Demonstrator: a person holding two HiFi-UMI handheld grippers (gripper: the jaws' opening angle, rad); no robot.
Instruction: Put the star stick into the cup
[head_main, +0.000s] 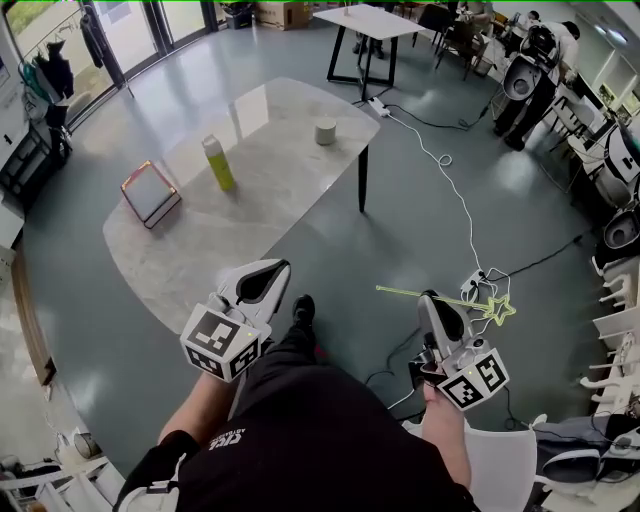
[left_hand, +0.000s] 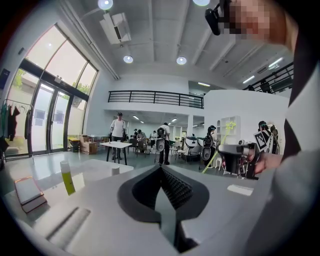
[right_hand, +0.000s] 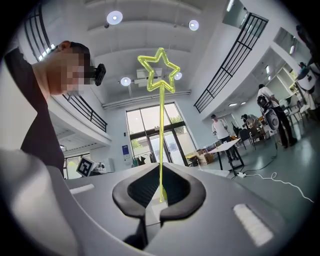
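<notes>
The star stick (head_main: 405, 293) is a thin yellow-green rod ending in an outlined star (head_main: 498, 307). My right gripper (head_main: 432, 298) is shut on the rod and holds it off the table's right side, over the floor. In the right gripper view the star stick (right_hand: 160, 125) rises from the closed jaws of the right gripper (right_hand: 159, 190). The small pale cup (head_main: 326, 132) stands upright near the far end of the marble table (head_main: 200, 250), well away from both grippers. My left gripper (head_main: 275, 268) hovers at the table's near edge, shut and holding nothing. The left gripper view shows the left gripper (left_hand: 161, 172) and the cup (left_hand: 115, 171).
A green bottle (head_main: 218, 163) and a flat box (head_main: 150, 192) stand on the table left of the cup. A white cable and a power strip (head_main: 379, 106) lie on the floor to the right. Another table (head_main: 372, 22), chairs and people (head_main: 530, 70) are at the back.
</notes>
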